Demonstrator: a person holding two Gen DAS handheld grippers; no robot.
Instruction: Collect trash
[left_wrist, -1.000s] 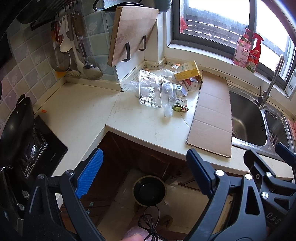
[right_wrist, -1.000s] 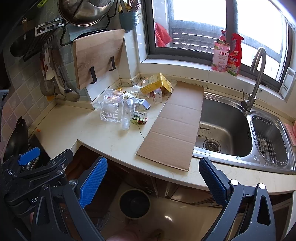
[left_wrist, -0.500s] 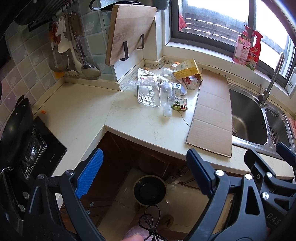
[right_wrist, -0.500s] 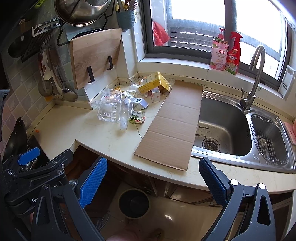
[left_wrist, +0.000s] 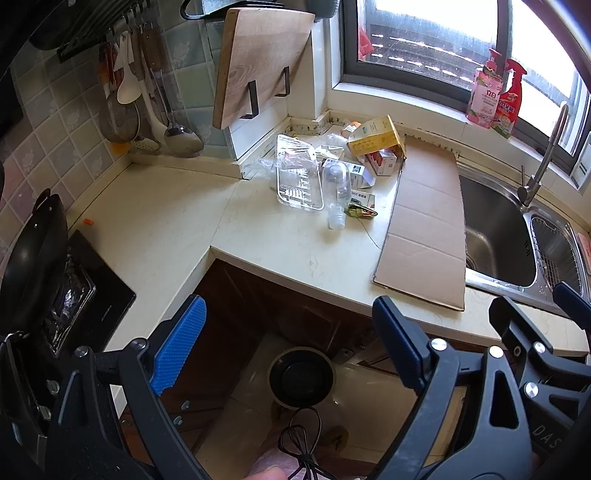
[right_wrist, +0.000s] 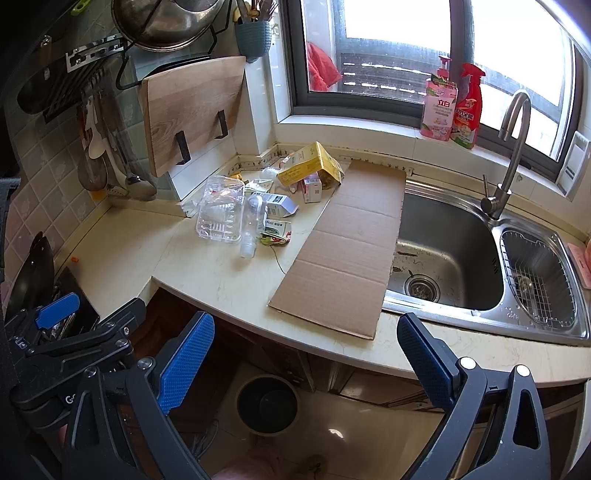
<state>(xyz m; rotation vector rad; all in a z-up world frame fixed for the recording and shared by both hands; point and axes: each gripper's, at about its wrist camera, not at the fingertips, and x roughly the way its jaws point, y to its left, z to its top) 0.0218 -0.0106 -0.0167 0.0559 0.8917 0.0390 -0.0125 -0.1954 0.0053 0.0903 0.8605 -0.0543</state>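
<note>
trash pile (left_wrist: 332, 173) sits in the worktop (left_wrist: 288, 254) corner beside flat cardboard (left_wrist: 424, 225), your left gripper (left_wrist: 288, 347) hanging empty, jaws apart. right wrist view: right gripper (right_wrist: 306, 354) also jaws apart, bin (right_wrist: 267, 404) below on the floor.

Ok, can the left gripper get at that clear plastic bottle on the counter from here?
Probably yes. The left gripper is open and empty, and bare counter lies in front of the bottle. The bottle's cap end faces it, though the clear tray lies close alongside.
</note>
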